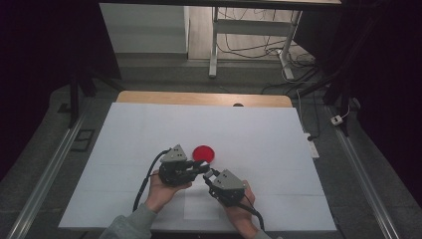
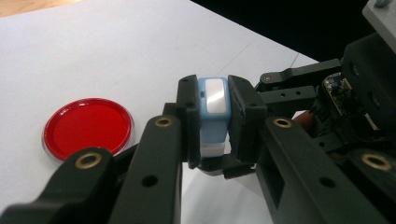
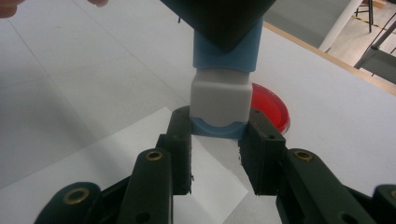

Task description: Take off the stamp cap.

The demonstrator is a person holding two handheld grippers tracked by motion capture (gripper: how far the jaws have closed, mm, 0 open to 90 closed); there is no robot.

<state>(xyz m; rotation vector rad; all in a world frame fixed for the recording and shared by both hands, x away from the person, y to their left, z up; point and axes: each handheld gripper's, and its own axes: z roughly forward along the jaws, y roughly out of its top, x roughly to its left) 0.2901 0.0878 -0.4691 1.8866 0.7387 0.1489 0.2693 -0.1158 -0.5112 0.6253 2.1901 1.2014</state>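
Near the middle of the white-covered desk [image 1: 149, 124], seen from the high view, two hands are holding grippers whose tips are meeting. The left gripper [image 1: 201, 168] is lying just in front of a red round lid [image 1: 204, 153], and the right gripper [image 1: 211, 175] is angling in from the near right side. Both are sitting closer to the near edge than to the far edge, and the small thing between them is too tiny to make out from up here.

Along the left gripper view, its black fingers [image 2: 189, 119] are clamping a small blue and white block [image 2: 213, 116] from both sides, holding it upright above the desk. The red round lid [image 2: 87, 126] is lying flat on the white surface to the left of it, apart from the block. The other gripper is crowding in from the right.

Looking along the right gripper view, its fingers [image 3: 180, 135] are pressing on the lower blue end of the same block [image 3: 219, 98], one on each side. A dark gripper part is covering the block's top. The red round lid [image 3: 271, 109] is peeking out behind the block, and a loose paper sheet [image 3: 140, 140] is lying beneath.
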